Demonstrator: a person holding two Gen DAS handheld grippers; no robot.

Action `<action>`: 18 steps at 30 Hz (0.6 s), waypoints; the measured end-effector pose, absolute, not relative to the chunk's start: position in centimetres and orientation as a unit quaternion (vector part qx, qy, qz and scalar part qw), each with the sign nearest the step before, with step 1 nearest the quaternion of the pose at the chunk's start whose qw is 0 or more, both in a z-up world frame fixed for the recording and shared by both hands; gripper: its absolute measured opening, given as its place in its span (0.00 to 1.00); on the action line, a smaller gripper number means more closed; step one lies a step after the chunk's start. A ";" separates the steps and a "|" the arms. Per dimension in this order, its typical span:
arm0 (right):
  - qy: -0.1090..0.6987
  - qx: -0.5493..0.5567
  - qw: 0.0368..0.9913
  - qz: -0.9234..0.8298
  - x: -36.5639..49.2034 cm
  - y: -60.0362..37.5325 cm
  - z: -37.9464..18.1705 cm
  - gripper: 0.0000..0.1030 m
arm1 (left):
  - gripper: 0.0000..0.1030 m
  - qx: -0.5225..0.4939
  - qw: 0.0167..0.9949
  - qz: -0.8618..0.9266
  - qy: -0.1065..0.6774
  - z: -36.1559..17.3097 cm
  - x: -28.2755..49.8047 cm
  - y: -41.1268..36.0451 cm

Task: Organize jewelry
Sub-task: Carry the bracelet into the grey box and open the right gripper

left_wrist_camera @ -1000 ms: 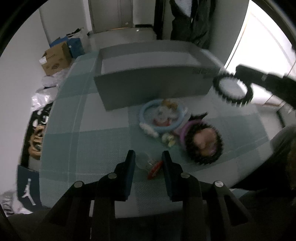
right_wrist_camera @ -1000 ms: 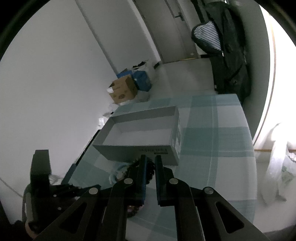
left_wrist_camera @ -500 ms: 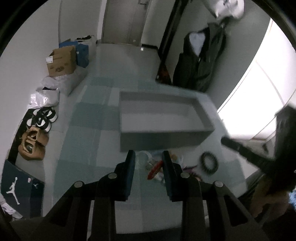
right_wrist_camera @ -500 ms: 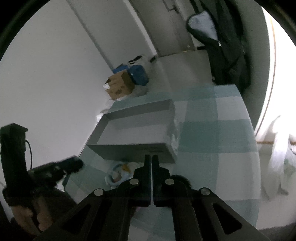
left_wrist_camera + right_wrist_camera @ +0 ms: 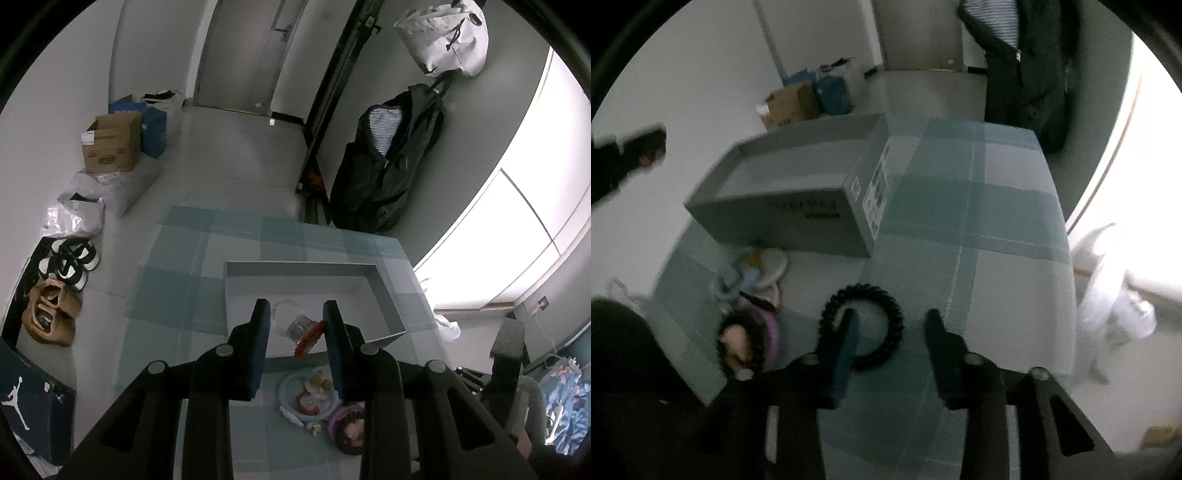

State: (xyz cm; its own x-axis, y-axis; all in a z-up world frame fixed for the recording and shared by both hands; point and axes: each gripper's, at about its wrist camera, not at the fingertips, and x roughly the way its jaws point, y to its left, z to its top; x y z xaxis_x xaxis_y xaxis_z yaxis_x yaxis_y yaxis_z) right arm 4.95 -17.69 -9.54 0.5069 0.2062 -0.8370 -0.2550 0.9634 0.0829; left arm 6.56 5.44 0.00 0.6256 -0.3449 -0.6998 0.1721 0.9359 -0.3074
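While the left wrist view looks down from high above the checked teal tablecloth [image 5: 173,280], the left gripper [image 5: 297,328] hangs over the open grey box [image 5: 384,295] with its 2 blue-padded fingers [image 5: 258,332] parted. Between them sits a small piece of jewelry [image 5: 303,328], a clear ring joined to a red part; its red end touches the right finger, but the clear ring stands off the left pad, so I cannot tell whether it is truly pinched. Below the box's near wall lies a heap of jewelry on the cloth: a pale blue bangle [image 5: 295,380] with small trinkets inside it, and just beside it a purple and black beaded bracelet [image 5: 345,430]. On the floor to the left stand a cardboard carton [image 5: 110,147] and pairs of shoes [image 5: 70,258]; a black jacket [image 5: 388,173] hangs by the wall.

Over to the right wrist view, slightly blurred. The right gripper [image 5: 892,332] is released, jaws spread wide, low over the cloth. A black beaded bracelet [image 5: 879,325] lies on the cloth, looped around the left finger and apart from the right one. The grey box [image 5: 798,206] stands beyond it, its labelled end facing right. The jewelry heap [image 5: 753,295] lies to the left, near the box's front wall.
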 end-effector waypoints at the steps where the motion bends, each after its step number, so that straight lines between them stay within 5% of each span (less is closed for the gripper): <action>1: 0.477 -0.047 0.868 0.125 4.9 -17.3 -9.6 0.18 | 0.23 -0.105 0.895 -0.144 0.410 0.1 6.7 5.4; 3: 0.472 -0.080 0.869 0.125 4.6 -16.3 -9.6 0.08 | 0.23 -0.106 0.894 -0.143 0.411 0.1 6.8 5.3; 9: 0.458 -0.109 0.874 0.123 4.6 -15.7 -9.3 0.08 | 0.23 -0.108 0.895 -0.133 0.412 0.7 8.2 5.4; 18: 0.364 -0.004 0.916 0.167 3.7 -17.8 -3.5 0.08 | 0.23 -0.117 0.896 -0.122 0.411 0.6 10.3 5.6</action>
